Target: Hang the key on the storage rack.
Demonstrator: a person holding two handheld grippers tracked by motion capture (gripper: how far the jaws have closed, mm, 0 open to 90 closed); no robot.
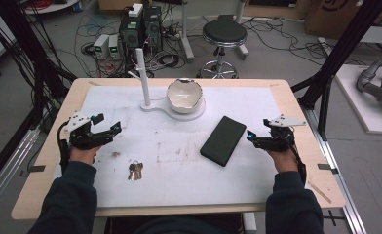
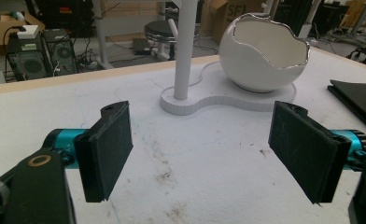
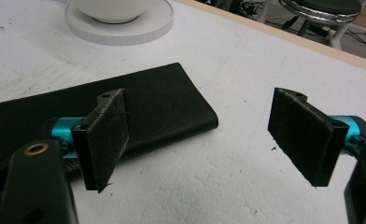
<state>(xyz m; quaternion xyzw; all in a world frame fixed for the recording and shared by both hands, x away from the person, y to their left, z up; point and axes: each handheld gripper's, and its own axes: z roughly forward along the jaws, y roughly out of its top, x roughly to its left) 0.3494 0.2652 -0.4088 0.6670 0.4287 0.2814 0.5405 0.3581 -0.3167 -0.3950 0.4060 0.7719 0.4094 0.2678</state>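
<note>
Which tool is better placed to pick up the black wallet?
Right. The right tool sits open just beside the black wallet, which lies close ahead of its jaws. The left tool is across the table, nearer the keys.

I see open mat between my left gripper [image 1: 108, 127] and the keys [image 1: 135, 171]. Ahead, the post [image 1: 143, 75] and bowl [image 1: 184, 96] block the middle. The wallet [image 1: 223, 140] lies just beside my right gripper [image 1: 251, 138].
</note>
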